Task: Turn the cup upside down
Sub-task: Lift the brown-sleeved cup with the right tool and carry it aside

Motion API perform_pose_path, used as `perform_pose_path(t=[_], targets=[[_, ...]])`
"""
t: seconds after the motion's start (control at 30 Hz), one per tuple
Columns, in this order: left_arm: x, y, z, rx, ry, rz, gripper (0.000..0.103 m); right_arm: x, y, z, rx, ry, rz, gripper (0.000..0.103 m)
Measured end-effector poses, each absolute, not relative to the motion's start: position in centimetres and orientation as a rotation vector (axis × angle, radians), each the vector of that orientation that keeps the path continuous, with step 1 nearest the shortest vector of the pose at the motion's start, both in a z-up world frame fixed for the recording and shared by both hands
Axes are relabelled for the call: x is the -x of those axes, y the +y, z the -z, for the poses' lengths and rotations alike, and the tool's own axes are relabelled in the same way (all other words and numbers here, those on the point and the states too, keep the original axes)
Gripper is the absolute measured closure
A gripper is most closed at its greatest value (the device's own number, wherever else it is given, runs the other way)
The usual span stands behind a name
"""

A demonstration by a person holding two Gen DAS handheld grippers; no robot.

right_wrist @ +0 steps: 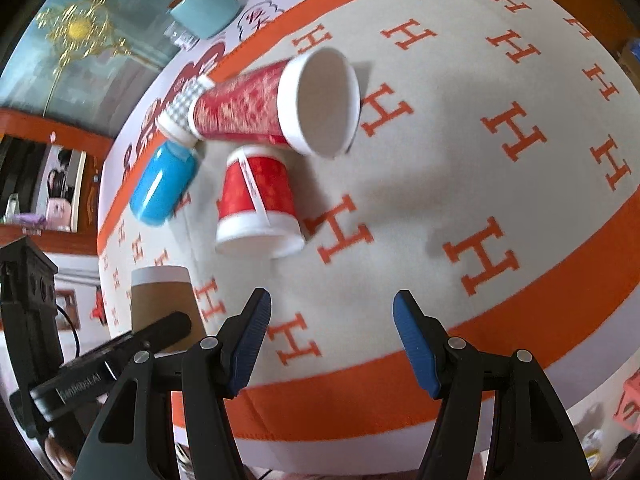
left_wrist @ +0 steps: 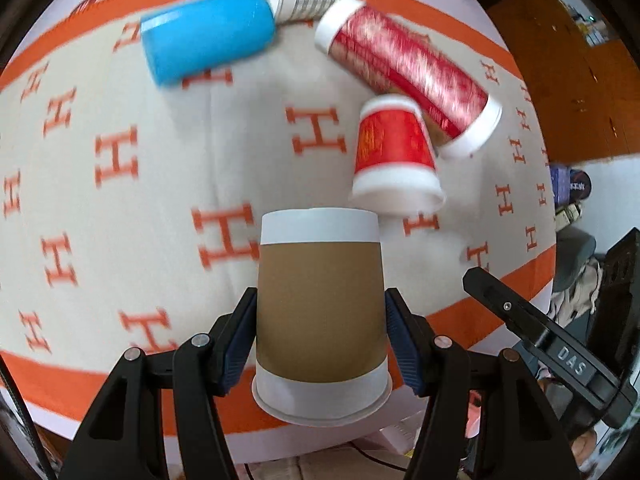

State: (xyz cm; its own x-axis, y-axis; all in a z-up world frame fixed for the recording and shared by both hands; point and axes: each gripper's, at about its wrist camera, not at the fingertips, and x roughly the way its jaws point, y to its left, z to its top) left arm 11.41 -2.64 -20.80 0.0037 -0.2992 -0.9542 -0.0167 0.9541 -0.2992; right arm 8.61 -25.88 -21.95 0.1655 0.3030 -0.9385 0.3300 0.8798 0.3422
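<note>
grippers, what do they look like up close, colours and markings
Both the left gripper and the right gripper are matte black, with angular linkage arms, silver round pivot pins, and two fingers carrying ribbed dark blue pads. Each gripper's body bears white lettering in the other's view.

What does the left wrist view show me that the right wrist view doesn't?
Only the left wrist view shows the left tool shut on the brown cup, rim toward the camera, pads pressed against both its sides. Only the right wrist view shows the right tool open with nothing between its pads, plus the open mouth of the long red cup stack. Both show the brown cup, the inverted red cup, the blue cup lying on its side and the H-patterned cloth.
</note>
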Motion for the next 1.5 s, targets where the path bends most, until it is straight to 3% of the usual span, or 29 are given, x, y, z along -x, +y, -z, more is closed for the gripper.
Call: perform_pose_path(t=[0.33, 0.4, 0.47, 0.53, 1.03, 1.27, 1.5], targets=[[-8.0, -3.8, 24.8, 0.309, 1.569, 0.118, 0.042, -4.7, -26.5, 23.6, -0.470, 1.483, -0.032, 0.037], [-7.7, -3.8, 25.0, 0.316, 1.569, 0.104, 0.036, -4.2, -26.8, 23.8, -0.466, 1.490, -0.036, 0.037], [-7.6, -3.8, 24.8, 0.327, 1.561, 0.093, 0.023, -3.9, -27.1, 24.0, -0.460, 1.495, -0.040, 0.037], [-7.4, -3.6, 24.2, 0.332, 1.541, 0.082, 0.022, -3.5, -27.2, 23.9, -0.449, 1.497, -0.046, 0.037], [-5.1, -0.1, 17.4, 0.322, 1.444, 0.097, 0.022, -2.8, -25.7, 21.1, -0.432, 1.482, -0.144, 0.037], [-2.8, 3.8, 13.0, 0.154, 1.316, 0.047, 0.021, -3.5, -22.8, 19.2, -0.435, 1.485, -0.244, 0.036], [-2.9, 7.7, 14.4, 0.163, 1.329, -0.021, 0.021, -5.7, -19.3, 18.9, -0.446, 1.529, -0.317, 0.033]])
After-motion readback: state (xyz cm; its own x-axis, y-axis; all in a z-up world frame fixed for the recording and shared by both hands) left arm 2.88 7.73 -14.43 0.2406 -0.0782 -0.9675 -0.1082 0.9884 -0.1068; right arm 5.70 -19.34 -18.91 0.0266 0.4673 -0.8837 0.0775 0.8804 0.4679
